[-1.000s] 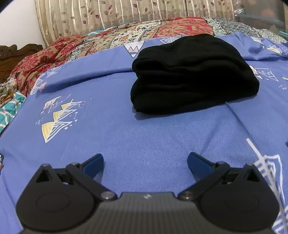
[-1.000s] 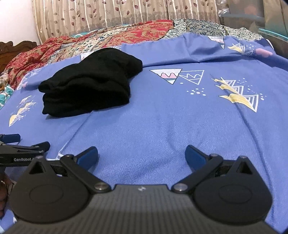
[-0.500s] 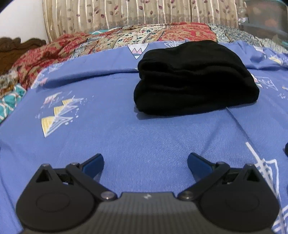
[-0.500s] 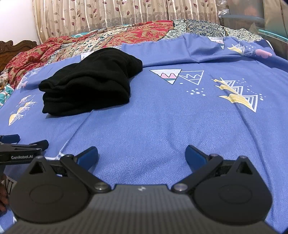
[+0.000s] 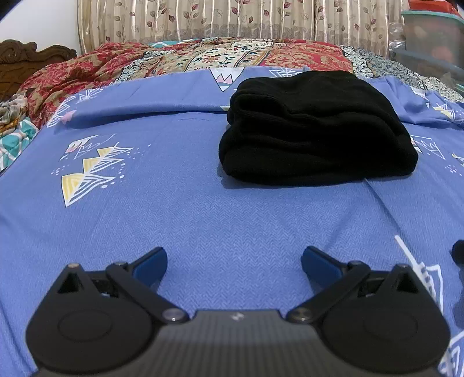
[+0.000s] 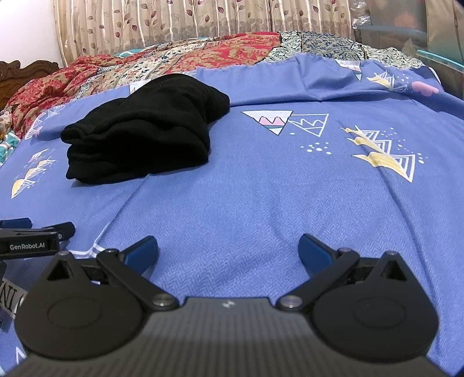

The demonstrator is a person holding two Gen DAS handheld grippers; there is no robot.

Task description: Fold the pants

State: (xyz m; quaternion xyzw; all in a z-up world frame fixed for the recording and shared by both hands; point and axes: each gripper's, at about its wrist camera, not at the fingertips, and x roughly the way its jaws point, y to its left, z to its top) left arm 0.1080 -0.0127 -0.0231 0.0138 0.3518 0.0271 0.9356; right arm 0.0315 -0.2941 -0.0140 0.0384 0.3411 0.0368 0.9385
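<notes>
Black pants [image 5: 316, 130] lie folded into a thick compact stack on the blue bedsheet [image 5: 203, 220]. In the right wrist view the same pants [image 6: 145, 130] sit at the upper left. My left gripper [image 5: 234, 261] is open and empty, low over the sheet, well short of the pants. My right gripper [image 6: 228, 249] is also open and empty, to the right of the pants and nearer the front. The left gripper's side [image 6: 32, 235] shows at the left edge of the right wrist view.
A red and cream patterned quilt [image 5: 203, 55] is bunched along the far side of the bed, below a leaf-print curtain [image 5: 217, 17]. A carved wooden headboard [image 5: 26, 58] stands at far left. Plastic containers [image 5: 432, 37] stack at far right.
The left wrist view has drifted slightly, so the pants sit a little lower and more central. The right gripper has barely moved. Both grippers stay open.
</notes>
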